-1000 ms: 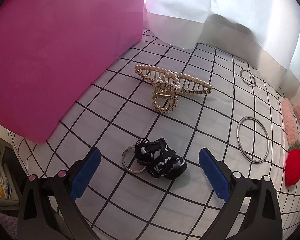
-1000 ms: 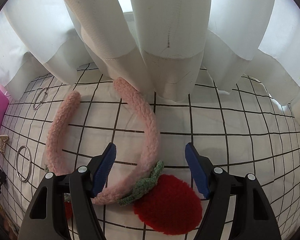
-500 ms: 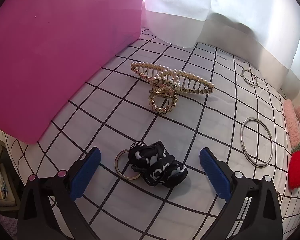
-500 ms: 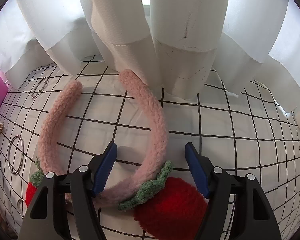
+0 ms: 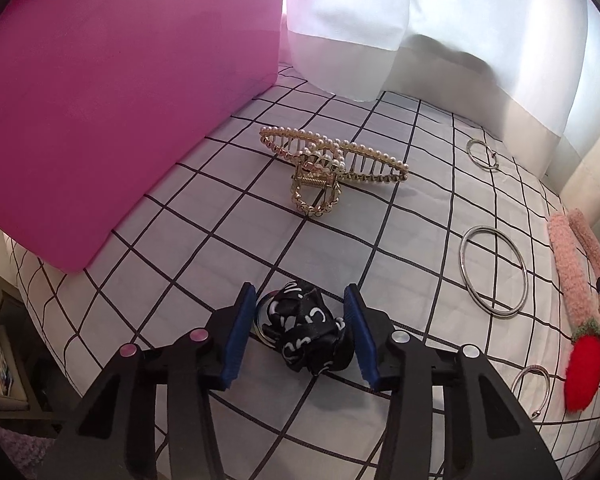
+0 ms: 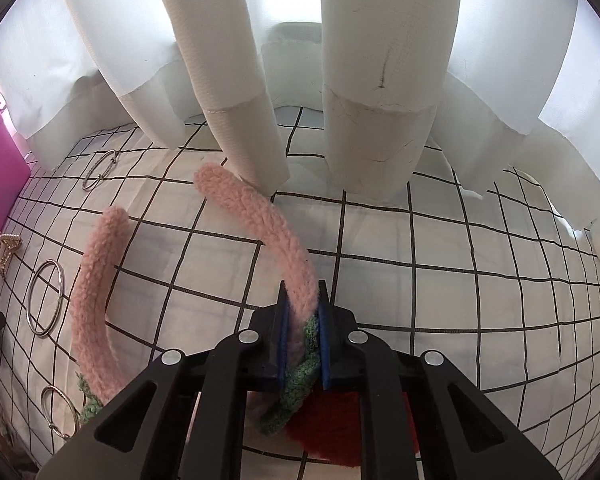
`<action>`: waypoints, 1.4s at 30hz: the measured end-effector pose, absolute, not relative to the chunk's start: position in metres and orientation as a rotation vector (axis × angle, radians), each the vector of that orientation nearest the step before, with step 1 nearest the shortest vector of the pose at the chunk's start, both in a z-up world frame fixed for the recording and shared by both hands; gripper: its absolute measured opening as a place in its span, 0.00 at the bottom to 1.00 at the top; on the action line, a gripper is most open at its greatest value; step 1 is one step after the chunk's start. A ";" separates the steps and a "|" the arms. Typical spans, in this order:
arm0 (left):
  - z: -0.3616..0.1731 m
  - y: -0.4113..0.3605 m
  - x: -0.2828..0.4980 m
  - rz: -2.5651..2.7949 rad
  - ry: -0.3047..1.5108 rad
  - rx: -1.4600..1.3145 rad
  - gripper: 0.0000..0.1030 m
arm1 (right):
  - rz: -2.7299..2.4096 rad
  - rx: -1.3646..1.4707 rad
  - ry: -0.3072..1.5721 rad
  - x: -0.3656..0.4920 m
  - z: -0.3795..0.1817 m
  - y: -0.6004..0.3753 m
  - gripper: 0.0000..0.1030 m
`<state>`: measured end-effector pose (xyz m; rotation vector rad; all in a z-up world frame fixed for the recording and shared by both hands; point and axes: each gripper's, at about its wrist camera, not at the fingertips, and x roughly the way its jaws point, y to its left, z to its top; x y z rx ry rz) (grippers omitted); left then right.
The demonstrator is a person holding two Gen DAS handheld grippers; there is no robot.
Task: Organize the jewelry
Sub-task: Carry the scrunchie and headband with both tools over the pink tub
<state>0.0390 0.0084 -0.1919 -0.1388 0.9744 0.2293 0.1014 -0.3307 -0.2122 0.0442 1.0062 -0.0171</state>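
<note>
My left gripper [image 5: 300, 334] pinches one black scrunchie [image 5: 306, 332] (three rings beside it); right gripper [image 6: 302, 338] clamps one pink headband [image 6: 260, 220]

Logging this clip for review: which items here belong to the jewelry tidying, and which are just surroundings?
Part of the job:
black scrunchie, between the left gripper fingers
pink headband, clamped by the right gripper
pearl hair claw
large silver hoop
small silver ring

Just there:
white curtain
pink bin
grid cloth
</note>
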 end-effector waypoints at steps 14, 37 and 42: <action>-0.161 0.003 0.015 0.191 0.931 -0.143 0.41 | 0.038 0.102 0.900 0.071 -0.171 -0.332 0.11; -0.031 -0.008 -0.030 0.204 0.774 -0.140 0.41 | 0.258 0.076 0.680 0.034 -0.034 -0.313 0.11; 0.001 -0.003 -0.043 0.256 0.719 -0.161 0.41 | 0.349 0.060 0.610 0.038 -0.004 -0.292 0.11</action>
